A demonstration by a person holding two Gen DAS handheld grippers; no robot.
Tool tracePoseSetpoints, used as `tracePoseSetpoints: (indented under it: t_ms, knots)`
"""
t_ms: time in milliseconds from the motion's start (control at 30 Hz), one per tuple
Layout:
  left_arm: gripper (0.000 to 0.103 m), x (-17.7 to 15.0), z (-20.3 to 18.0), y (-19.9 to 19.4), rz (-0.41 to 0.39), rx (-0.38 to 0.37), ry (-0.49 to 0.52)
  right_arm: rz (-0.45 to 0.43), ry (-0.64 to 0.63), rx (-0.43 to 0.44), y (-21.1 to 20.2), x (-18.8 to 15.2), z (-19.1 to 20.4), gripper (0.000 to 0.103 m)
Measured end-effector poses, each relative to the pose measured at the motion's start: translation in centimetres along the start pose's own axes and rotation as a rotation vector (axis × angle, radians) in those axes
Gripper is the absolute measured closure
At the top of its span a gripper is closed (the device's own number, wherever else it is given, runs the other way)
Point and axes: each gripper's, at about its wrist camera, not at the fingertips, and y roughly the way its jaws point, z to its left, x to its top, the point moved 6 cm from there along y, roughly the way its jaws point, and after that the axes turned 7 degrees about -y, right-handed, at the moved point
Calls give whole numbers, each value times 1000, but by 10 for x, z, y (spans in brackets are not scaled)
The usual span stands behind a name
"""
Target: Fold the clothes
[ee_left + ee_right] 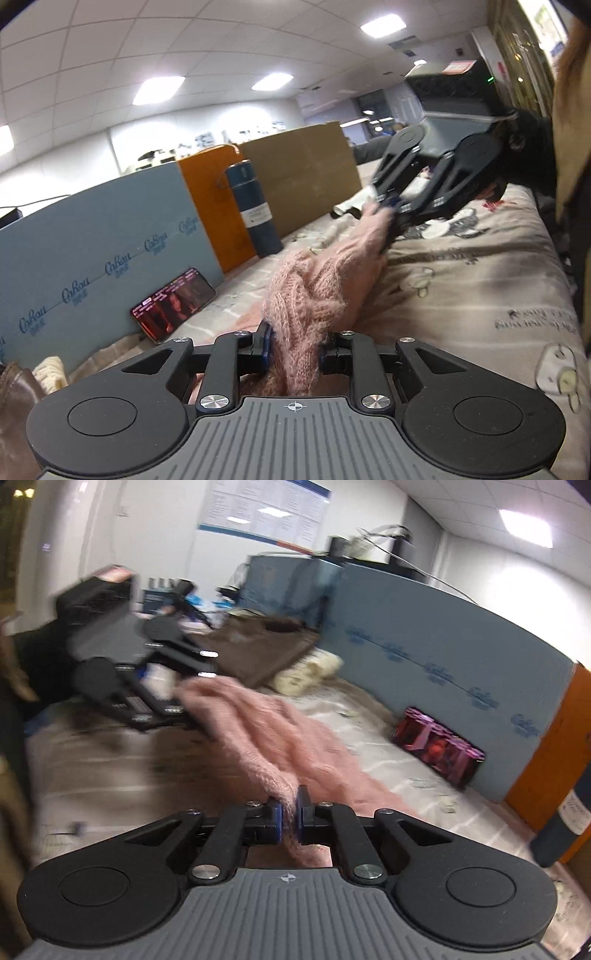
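Both grippers point slightly downward over the printed bed cover [461, 280], facing each other from opposite ends of the pink knitted sweater [317, 288]. Left gripper [294, 349]: jaws narrow, clamped on a bunched fold of the knit. Right gripper [289, 821]: jaws nearly together, pinching a thin edge of the same garment. The sweater hangs stretched between them, its lower part trailing on the cover.
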Motion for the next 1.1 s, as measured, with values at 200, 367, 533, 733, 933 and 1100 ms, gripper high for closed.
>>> tracePoseSetpoints:
  t_ms: [200,367,533,733,933,1100]
  knots:
    - [77,-19,-7,1,174,-51,31,43,75,126,3,-16,41,96]
    - [55,-37,-5,-10,295,-22,-27,44,226,151,13,-38,44,90]
    - [46,-44,11,-38,307,6,-165,-47,361,76,-10,-46,24,47]
    - [12,-7,46,-64,-44,-18,-374,-139,536,-176,-47,-62,-33,21]
    - [12,-2,108,-22,-84,248,-639,-149,827,-536,-73,-103,-107,19]
    - [14,-18,150,30,58,399,-784,-97,1015,-748,-84,-148,-161,19]
